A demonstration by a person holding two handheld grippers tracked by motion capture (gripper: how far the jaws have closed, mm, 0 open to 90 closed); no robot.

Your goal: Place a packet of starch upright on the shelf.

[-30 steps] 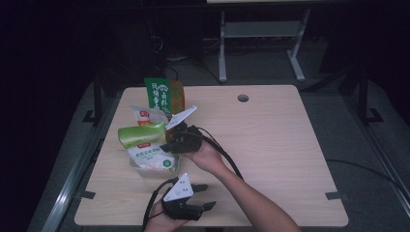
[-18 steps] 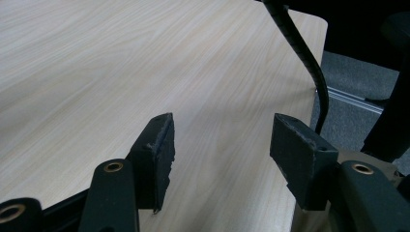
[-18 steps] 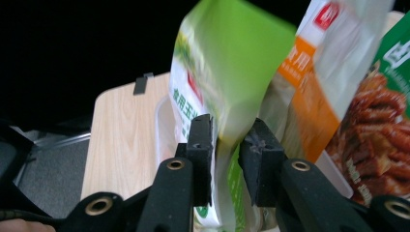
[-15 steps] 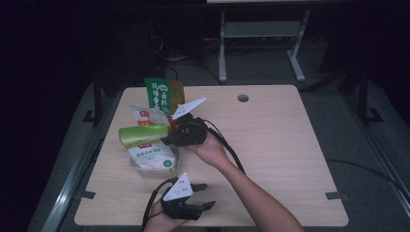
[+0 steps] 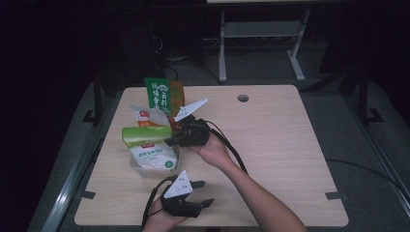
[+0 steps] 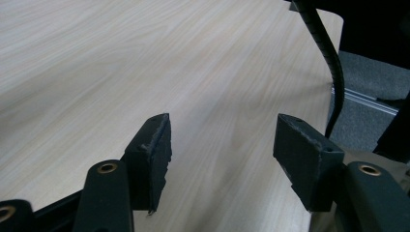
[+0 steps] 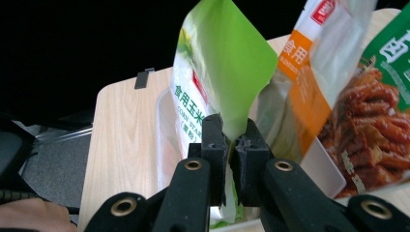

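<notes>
Nearest us, our left hand-held gripper (image 5: 200, 193) sits low at the front edge of the pale wooden surface (image 5: 290, 145), its jaws spread wide over bare wood, just as half a second ago. Farther in, our right hand-held gripper (image 5: 170, 141) is clamped on the edge of a green-topped white plastic pouch of corn starch (image 7: 212, 82), which stands in a clear plastic tray (image 5: 145, 170) at the surface's left side. Since the earlier frame the pouch's green top has turned more level and the gripper has shifted slightly. Just behind stand an orange-and-white plastic pouch (image 7: 309, 72) and a green snack packet with a brown food picture (image 7: 377, 121).
</notes>
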